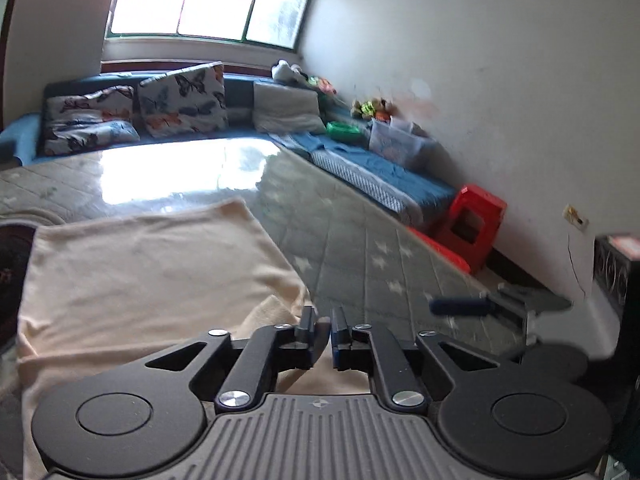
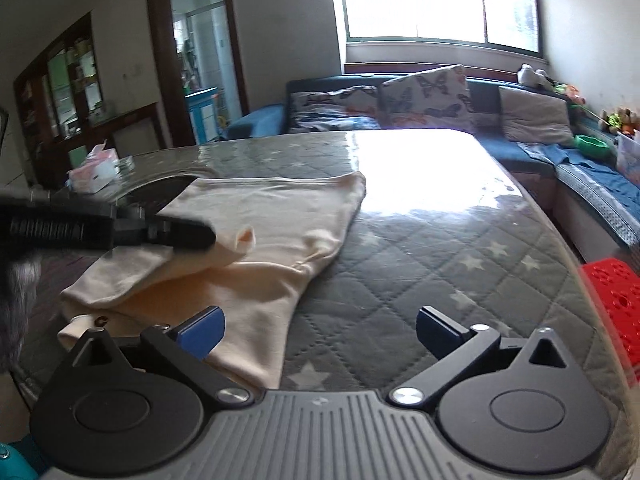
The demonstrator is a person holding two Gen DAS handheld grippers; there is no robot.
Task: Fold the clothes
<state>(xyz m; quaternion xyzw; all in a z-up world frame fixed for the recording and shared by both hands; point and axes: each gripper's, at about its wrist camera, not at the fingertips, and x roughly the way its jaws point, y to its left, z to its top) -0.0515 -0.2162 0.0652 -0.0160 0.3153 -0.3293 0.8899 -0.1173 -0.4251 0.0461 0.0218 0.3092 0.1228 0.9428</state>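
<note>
My left gripper had its jaws nearly closed, only a narrow slit between the pads and nothing pinched there. The cream garment lay spread on the quilted table cover, ahead and to the left of those jaws, its edge just under them. My right gripper stood wide open and empty, the garment lying ahead-left, under its left pad.
</note>
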